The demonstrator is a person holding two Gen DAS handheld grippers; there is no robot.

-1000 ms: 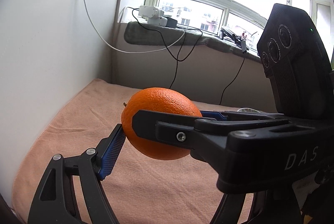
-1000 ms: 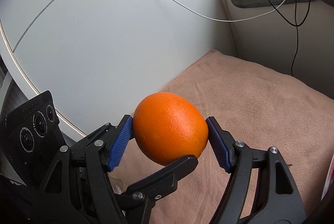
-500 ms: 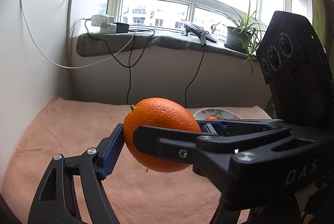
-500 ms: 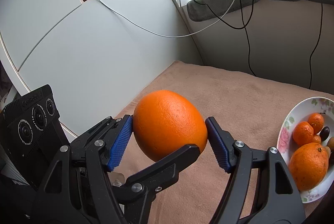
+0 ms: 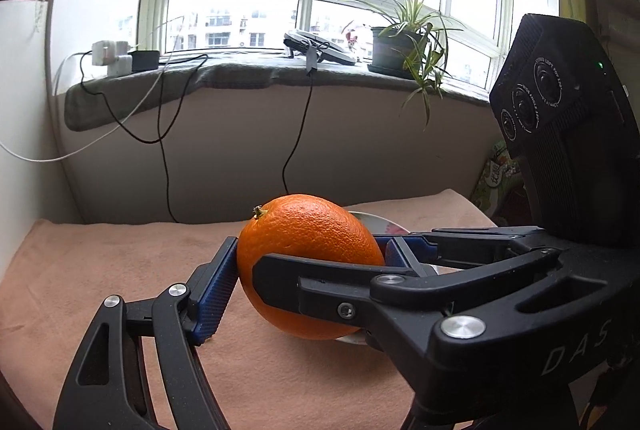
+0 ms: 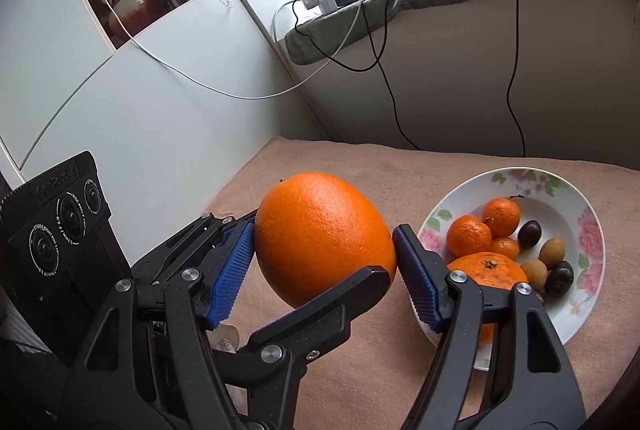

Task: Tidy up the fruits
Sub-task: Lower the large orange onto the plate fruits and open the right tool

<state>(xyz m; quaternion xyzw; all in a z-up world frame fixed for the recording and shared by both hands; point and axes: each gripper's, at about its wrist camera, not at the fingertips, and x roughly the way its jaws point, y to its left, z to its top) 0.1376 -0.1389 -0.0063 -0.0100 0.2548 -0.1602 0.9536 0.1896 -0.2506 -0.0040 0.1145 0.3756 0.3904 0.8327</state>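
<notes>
Together both grippers grip one large orange (image 6: 324, 238) aloft over tan cloth (image 6: 400, 370): right gripper (image 6: 325, 266) pads pinch its sides, left gripper (image 5: 308, 270) crosses it, both angled downward. Flowered plate (image 6: 576, 306) of fruit just beside right.

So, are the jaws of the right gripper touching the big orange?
Touching. The right wrist view shows the right gripper with both jaws pressing the orange at its sides.

2 oranges (image 6: 325, 238), 3 mandarins (image 6: 469, 235), 1 plate (image 6: 592, 230)
</notes>
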